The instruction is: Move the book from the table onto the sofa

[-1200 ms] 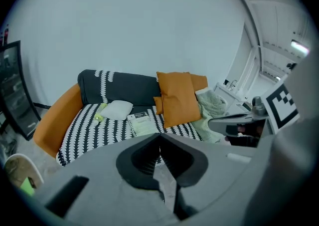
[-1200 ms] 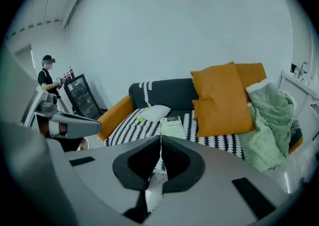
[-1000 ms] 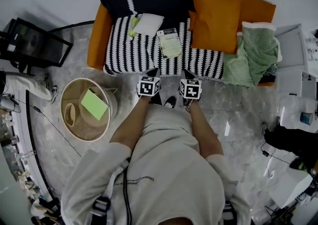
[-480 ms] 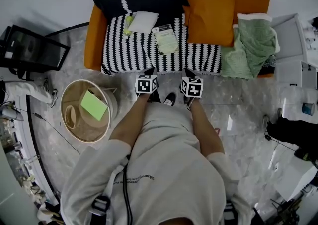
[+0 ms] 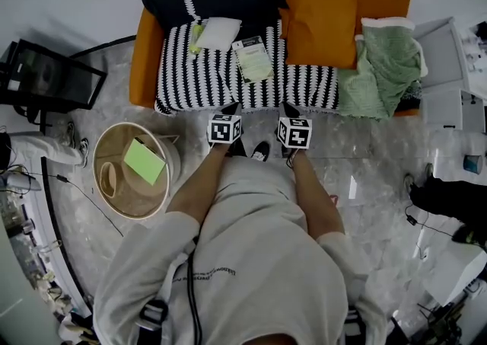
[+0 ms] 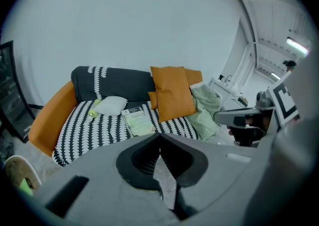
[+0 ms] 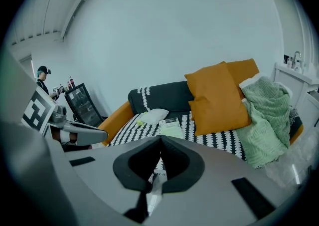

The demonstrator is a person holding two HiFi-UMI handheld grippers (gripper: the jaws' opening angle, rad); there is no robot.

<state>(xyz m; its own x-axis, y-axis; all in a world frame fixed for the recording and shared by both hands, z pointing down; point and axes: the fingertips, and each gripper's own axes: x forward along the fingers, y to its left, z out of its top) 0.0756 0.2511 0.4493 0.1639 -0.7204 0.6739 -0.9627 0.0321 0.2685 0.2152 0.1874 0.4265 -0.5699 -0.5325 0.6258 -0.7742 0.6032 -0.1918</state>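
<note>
One round table (image 5: 133, 200) far left, one flat green square (image 5: 144, 161) on it. One sofa (image 5: 190, 81): one white pillow (image 5: 218, 33), one book (image 5: 253, 59) flat on the striped seat beside it, two orange cushions (image 5: 319, 20), one green blanket (image 5: 384, 69). Two grippers near the seat's front edge: left gripper (image 6: 159, 137) and right gripper (image 7: 160, 140), jaws together, empty.

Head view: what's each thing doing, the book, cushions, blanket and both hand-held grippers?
Book: closed, lying flat on the sofa seat.
Orange cushions: leaning on the backrest.
Green blanket: crumpled at the sofa's end.
Left hand-held gripper: shut, empty.
Right hand-held gripper: shut, empty.
</note>
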